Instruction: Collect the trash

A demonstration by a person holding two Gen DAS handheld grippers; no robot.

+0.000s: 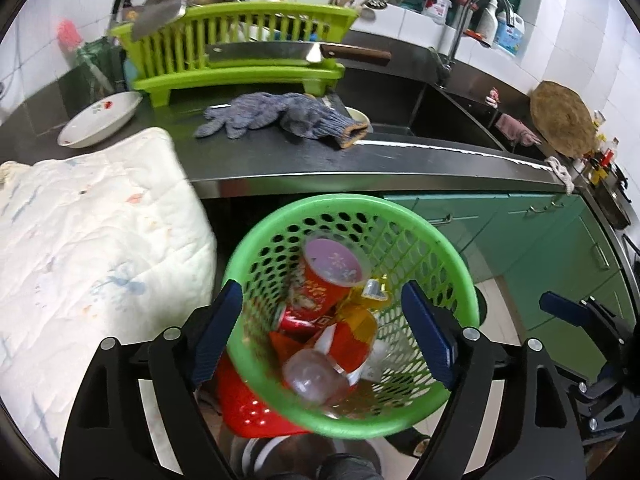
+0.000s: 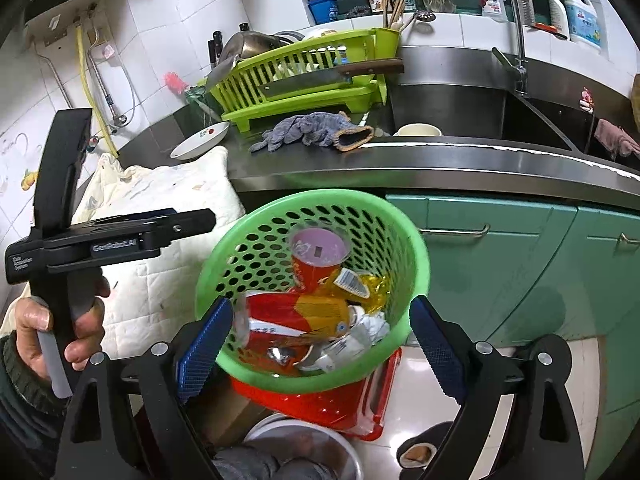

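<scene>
Both grippers spread, nothing pinched. Basket seen lower centre, below the counter edge, trash piled inside. Left gripper is framed right over its rim; right gripper likewise. Left judged slightly nearer.

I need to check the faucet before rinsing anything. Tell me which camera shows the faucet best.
The right wrist view. There the faucet stands whole and sharp at the top, its curved neck and lever clear above the sink. In the left wrist view it sits small and warped near the upper right edge, partly merged with the bottles behind.
</scene>
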